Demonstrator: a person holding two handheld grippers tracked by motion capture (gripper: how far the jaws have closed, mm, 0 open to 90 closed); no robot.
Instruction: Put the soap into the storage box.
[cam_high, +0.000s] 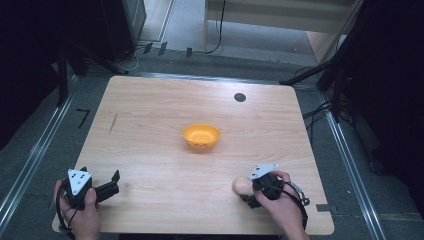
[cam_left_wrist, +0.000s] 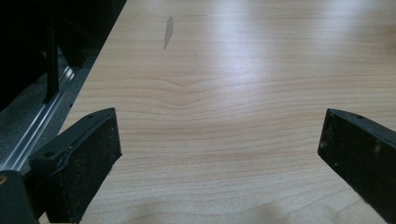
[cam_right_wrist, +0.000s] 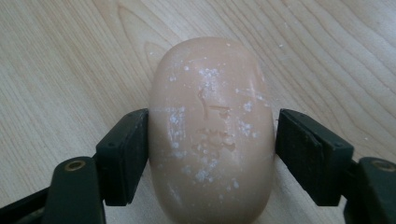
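A pale peach oval soap bar (cam_right_wrist: 212, 130) lies on the wooden table (cam_high: 160, 115) near its front right. My right gripper (cam_right_wrist: 212, 154) stands around it, with one black jaw against each long side. In the high view the soap bar (cam_high: 241, 185) pokes out to the left of the right gripper (cam_high: 246, 193), which a hand holds. An orange bowl (cam_high: 201, 135) sits at the table's middle, well beyond the soap. My left gripper (cam_high: 116, 181) rests at the front left corner, open. In its own view the left gripper (cam_left_wrist: 219, 154) has bare wood between its wide-apart jaws.
A small black disc (cam_high: 240, 97) lies on the table near the far edge. A dark streak (cam_left_wrist: 168, 31) marks the wood at the left. Metal rails (cam_high: 30, 160) and dark stands run along the floor on both sides of the table.
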